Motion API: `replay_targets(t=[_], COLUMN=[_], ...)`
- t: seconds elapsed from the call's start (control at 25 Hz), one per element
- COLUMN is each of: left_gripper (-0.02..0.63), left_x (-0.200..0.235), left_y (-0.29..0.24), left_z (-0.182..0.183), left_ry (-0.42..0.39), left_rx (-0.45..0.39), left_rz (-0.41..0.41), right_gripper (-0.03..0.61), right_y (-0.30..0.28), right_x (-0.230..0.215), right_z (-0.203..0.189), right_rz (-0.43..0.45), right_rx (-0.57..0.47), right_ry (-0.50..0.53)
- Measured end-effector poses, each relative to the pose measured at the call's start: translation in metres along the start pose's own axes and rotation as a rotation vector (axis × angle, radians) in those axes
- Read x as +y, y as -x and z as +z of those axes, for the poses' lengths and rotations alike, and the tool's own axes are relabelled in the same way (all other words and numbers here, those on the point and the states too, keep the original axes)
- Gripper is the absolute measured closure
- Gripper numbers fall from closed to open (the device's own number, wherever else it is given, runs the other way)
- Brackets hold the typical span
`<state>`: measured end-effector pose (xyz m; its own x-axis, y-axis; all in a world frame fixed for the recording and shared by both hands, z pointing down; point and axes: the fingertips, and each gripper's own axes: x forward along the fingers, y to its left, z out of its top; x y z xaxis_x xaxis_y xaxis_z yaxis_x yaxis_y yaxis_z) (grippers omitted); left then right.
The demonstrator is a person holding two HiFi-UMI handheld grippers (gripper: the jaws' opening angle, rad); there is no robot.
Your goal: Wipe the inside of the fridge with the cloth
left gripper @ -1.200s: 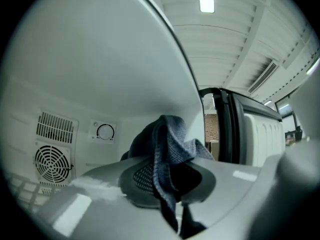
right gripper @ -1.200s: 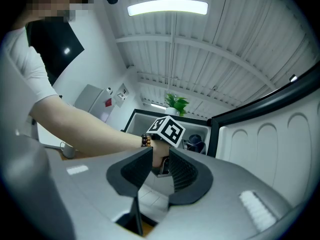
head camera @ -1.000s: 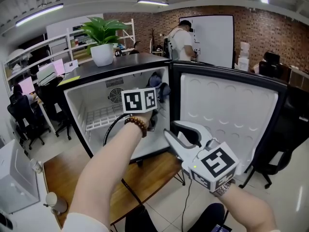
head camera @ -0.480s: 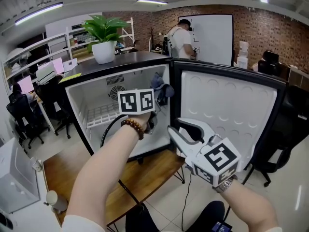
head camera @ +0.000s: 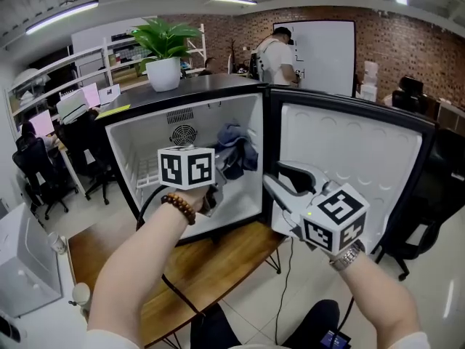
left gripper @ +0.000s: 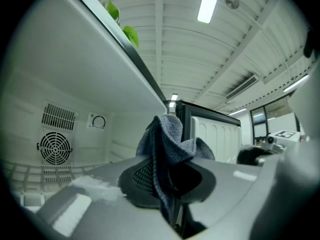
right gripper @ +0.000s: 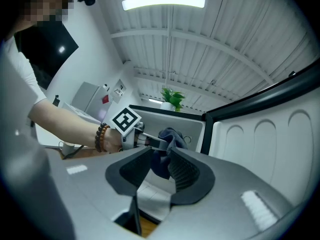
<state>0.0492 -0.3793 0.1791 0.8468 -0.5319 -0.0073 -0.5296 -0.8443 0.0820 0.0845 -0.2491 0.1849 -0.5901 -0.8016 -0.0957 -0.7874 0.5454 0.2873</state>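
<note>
We are pinching the cloth (head camera: 236,151) in the left tongs (head camera: 216,179), aiming to press it flat against the fridge (head camera: 138,147) wall; the right tongs (head camera: 282,178), just opening, are holding nothing.

Bright ceiling strip lights (right gripper: 164,1), mild glare, fisheye-warped dark edges

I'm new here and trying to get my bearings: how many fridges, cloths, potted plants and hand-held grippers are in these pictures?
fridge: 1
cloth: 1
potted plant: 1
grippers: 2, the left gripper and the right gripper
Total: 5
</note>
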Motion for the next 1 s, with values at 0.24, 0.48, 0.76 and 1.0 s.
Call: replay_targets(t=[0.24,0.48,0.76,1.0], left_gripper=[0.562,0.561,0.561,0.56], left_x=[-0.03,-0.053,-0.071,-0.073], left_y=[0.034,0.07,0.104,0.12], left_z=[-0.019,-0.037,-0.058,-0.072], left_ry=[-0.08,-0.147,-0.185,-0.191], left_rx=[0.045,0.094,0.149,0.175], left_rz=[-0.174,-0.315,-0.437,-0.448], right_gripper=[0.368,0.256,0.195,0.214], right_y=[-0.016,-0.025,-0.041,-0.05], right_x=[-0.001,0.027,0.076,0.112], right_z=[-0.006,-0.016,-0.035,-0.049], right_rz=[0.1,0.287,0.479,0.573], right_rx=[0.044,0.074,0.133,0.155], right_ry=[-0.012,0.023,0.119,0.171])
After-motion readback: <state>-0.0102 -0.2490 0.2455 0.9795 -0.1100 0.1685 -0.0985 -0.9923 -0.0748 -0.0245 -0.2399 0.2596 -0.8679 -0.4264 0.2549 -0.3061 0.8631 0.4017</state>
